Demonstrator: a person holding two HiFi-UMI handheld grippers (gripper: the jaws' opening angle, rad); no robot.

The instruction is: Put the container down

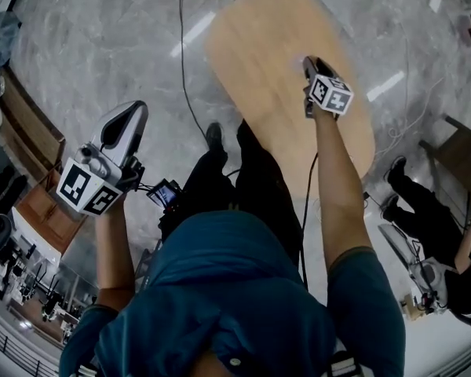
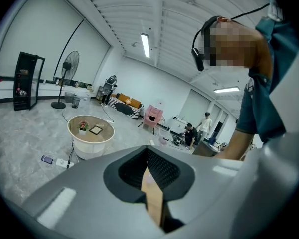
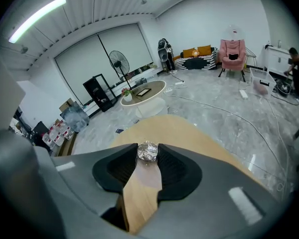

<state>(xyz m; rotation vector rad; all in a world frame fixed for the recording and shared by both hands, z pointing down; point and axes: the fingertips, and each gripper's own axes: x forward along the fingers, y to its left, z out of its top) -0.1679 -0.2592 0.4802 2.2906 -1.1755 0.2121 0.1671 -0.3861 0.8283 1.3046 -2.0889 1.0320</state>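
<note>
The right gripper (image 1: 309,63) pinches the small shiny container (image 3: 148,152) above the wooden desk (image 1: 267,45), so next I think it should go down softly and let go, while the left gripper (image 1: 128,122), pressed together and empty, is off to the side.

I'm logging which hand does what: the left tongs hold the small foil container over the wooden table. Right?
Wrong side. It is the right tongs that hold the small foil container over the wooden table. The right gripper view shows it pinched between their tips.
</note>
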